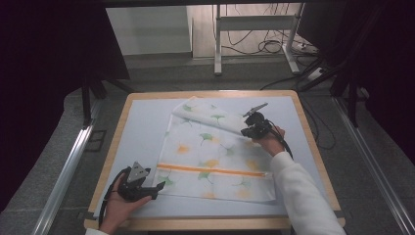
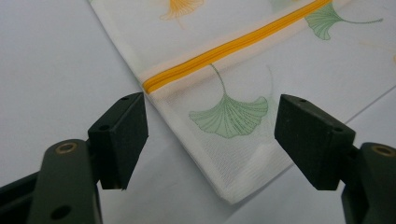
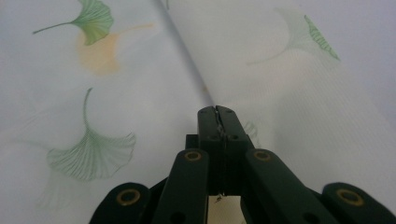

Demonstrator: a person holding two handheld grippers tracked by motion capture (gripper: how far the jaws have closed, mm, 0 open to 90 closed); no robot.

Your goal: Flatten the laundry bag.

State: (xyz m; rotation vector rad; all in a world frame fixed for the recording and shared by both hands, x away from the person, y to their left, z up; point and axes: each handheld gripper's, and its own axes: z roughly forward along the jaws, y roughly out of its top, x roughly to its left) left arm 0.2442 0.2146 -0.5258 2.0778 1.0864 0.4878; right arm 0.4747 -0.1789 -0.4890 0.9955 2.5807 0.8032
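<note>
Cloth pinched on my right side: the right gripper (image 3: 217, 112) has its jaws pressed together with a thin edge of the white leaf-print bag (image 1: 215, 156) caught between them, as far as the close, slightly blurred right gripper view lets me judge. From the high view, that gripper (image 1: 247, 128) sits at the far right part of the bag, where a folded-over flap (image 1: 208, 113) lies turned back across the top. The right gripper view adds the crease line running away from my jaw tips, which the high view is too small to show. My left gripper (image 2: 210, 126) is spread wide, jaws apart and holding nothing, hovering over the bag's near left corner (image 2: 229, 193). Its own view shows the orange zipper (image 2: 233, 45) ending just beyond the jaws. The bag lies flat on the pale blue table mat (image 1: 142, 122), centre right.
</note>
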